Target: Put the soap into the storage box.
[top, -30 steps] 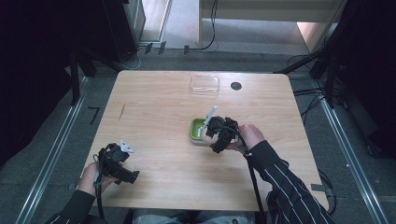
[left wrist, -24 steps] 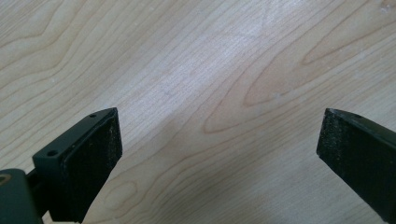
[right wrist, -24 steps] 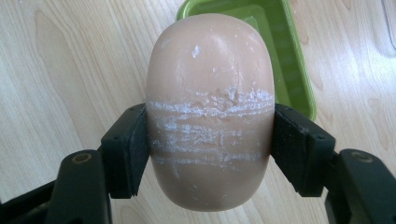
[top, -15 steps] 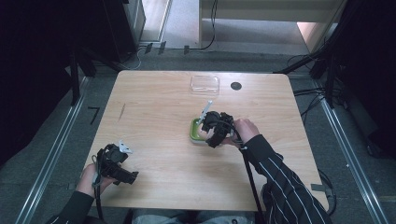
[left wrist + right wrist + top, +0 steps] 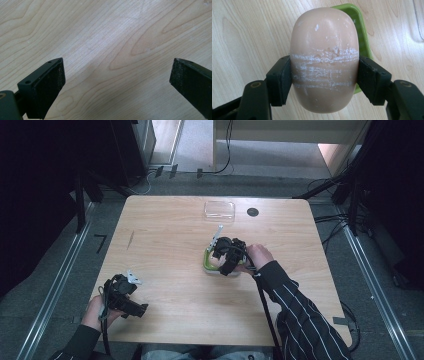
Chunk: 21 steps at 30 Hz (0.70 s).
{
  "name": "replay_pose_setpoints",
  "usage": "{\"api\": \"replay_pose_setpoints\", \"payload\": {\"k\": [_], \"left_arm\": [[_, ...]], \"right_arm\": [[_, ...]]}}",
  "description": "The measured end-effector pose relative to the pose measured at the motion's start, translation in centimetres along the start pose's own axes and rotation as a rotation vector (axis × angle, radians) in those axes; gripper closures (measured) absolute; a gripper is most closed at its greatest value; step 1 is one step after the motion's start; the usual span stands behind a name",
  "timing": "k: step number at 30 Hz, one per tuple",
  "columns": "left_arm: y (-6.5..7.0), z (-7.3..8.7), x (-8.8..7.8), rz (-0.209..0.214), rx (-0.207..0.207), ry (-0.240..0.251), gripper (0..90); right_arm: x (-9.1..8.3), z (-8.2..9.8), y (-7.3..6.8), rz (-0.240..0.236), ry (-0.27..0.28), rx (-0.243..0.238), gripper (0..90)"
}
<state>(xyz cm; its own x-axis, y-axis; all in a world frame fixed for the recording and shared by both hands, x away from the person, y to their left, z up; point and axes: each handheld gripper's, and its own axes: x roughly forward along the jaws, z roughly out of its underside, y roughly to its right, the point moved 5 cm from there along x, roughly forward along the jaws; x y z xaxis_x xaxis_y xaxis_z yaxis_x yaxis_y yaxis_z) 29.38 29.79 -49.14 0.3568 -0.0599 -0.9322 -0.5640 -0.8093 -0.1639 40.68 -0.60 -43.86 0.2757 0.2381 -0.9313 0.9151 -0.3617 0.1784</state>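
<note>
Gripping oval beige soap bar (image 5: 324,60), scuffed with white scratch lines: right gripper (image 5: 324,82) | over green plastic dish (image 5: 359,30) | left gripper (image 5: 117,82) released, wood-grain table (image 5: 105,30)

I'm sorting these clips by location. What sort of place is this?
Probably a lab or recording workspace, not a home: a bare wooden table stands between metal floor rails, cables trail over grey carpet, and dark equipment lines the sides.
</note>
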Motion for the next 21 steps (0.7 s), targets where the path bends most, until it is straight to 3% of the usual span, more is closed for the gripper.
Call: {"api": "replay_pose_setpoints", "payload": {"k": [21], "left_arm": [[0.0, 0.0, 0.0, 0.001, -0.002, -0.002, 0.5]], "right_arm": [[1.8, -0.3, 1.8, -0.002, -0.021, 0.011, 34.4]]}}
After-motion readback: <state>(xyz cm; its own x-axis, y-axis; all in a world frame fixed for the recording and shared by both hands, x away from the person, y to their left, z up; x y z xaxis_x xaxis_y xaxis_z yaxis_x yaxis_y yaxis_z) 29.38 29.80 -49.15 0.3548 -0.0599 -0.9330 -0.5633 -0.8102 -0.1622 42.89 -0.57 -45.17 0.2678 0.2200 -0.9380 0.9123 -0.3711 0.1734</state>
